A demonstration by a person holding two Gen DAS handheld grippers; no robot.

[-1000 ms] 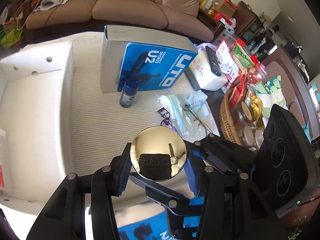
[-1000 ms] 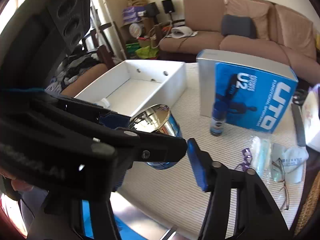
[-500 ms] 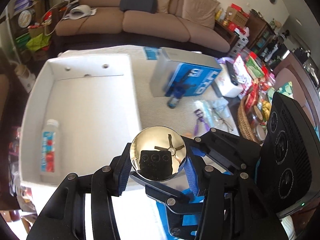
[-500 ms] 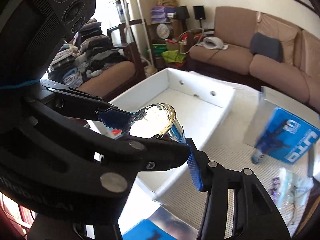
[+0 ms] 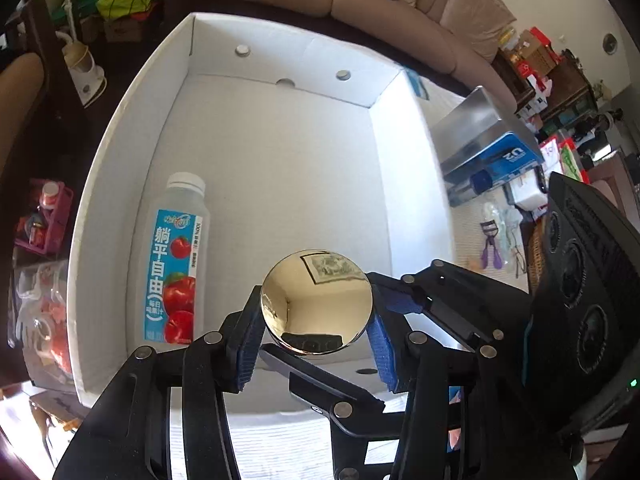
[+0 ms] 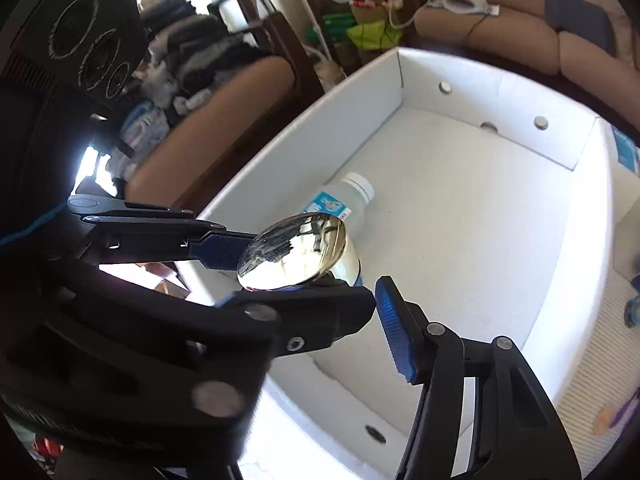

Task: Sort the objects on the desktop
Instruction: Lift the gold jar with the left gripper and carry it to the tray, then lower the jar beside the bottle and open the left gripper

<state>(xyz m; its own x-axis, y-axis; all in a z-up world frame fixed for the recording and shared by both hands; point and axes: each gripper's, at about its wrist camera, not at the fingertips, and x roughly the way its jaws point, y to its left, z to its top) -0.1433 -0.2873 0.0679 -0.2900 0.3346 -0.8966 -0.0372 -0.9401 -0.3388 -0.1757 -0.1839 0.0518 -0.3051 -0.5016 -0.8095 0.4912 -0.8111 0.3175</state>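
A shiny metal can (image 5: 316, 306) hangs over the near end of a white cardboard box (image 5: 280, 56), and my left gripper (image 5: 316, 316) is shut on it, a blue pad on each side. My right gripper (image 6: 374, 300) reaches in around the same can (image 6: 296, 254). Its jaws are opening, and its blue pad (image 6: 394, 328) stands off the can with a gap. A juice bottle (image 5: 172, 264) with a blue and red label lies on the box floor at the left, also in the right wrist view (image 6: 352, 192).
Right of the white box, a silver and blue carton (image 5: 488, 148) stands on a ribbed mat with a small blue bottle (image 5: 480, 180). Purple eyelash curler (image 5: 490, 244), glasses and packets lie near a wicker basket (image 5: 532, 248). A sofa runs behind, with chairs and clutter at the left.
Both grippers have carried the can leftward from above the mat to above the white box, dipping slightly. The right gripper's pad has drawn away from the can.
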